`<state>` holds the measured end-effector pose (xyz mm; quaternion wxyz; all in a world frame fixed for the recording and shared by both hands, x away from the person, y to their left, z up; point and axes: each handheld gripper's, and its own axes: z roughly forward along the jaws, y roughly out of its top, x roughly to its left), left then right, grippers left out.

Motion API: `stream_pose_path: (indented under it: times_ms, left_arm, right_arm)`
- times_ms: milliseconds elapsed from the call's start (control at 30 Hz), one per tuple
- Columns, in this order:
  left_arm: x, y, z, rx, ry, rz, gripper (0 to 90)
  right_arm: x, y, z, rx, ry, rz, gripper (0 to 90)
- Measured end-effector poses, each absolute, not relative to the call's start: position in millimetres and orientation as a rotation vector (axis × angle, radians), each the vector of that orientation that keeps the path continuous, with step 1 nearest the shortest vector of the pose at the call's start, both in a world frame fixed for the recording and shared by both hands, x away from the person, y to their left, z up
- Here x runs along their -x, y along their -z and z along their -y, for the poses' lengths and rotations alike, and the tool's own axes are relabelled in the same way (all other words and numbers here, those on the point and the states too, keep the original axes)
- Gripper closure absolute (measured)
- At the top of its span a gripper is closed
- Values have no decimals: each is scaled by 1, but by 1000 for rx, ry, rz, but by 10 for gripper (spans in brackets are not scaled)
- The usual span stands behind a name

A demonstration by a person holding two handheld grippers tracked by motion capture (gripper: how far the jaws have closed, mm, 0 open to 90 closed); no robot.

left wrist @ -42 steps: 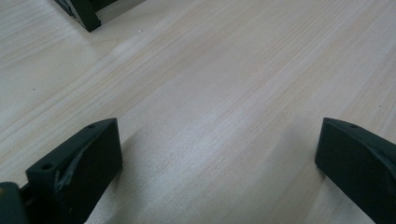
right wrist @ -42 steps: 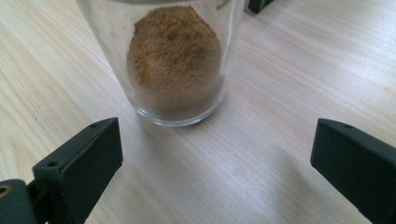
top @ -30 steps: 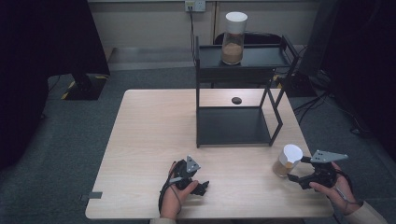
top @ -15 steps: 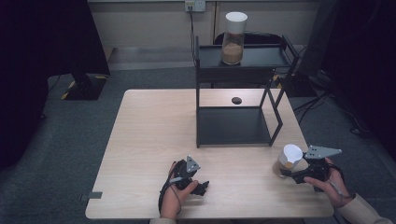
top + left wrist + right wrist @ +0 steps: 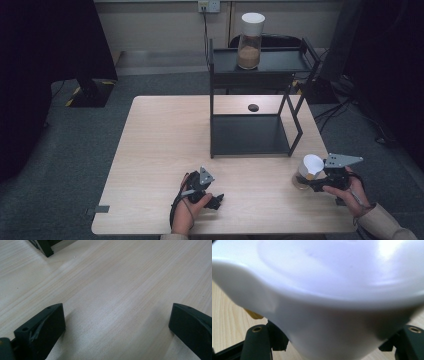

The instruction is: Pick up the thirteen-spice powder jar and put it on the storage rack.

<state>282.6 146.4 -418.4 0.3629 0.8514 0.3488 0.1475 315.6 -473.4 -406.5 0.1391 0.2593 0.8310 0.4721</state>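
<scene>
the white-lidded jar [image 5: 306, 172] is pinched by the right tongs [image 5: 311, 181], its contents half hidden; the left tongs [image 5: 113, 327] are held spread.

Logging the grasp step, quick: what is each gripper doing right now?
Left gripper: open, nothing between its jaws, resting on the table.
Right gripper: jaws have just been closing, now shut on the white-lidded jar.

Grey carpet floor [image 5: 75, 165], pale wooden table [image 5: 165, 140], black shelf rack [image 5: 250, 135]
</scene>
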Motion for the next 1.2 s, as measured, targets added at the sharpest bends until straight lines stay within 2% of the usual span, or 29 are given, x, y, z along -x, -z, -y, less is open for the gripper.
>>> stream_pose_path:
  times_ms: [600,1200]
  left_arm:
    - [-283,418,-147,-2193,-379,-896,0]
    - [-283,419,-147,-2192,-378,-896,0]
  right_arm:
    - [-324,398,464,-744,-1357,-2448,304]
    - [-343,368,440,-730,-1367,-2458,304]
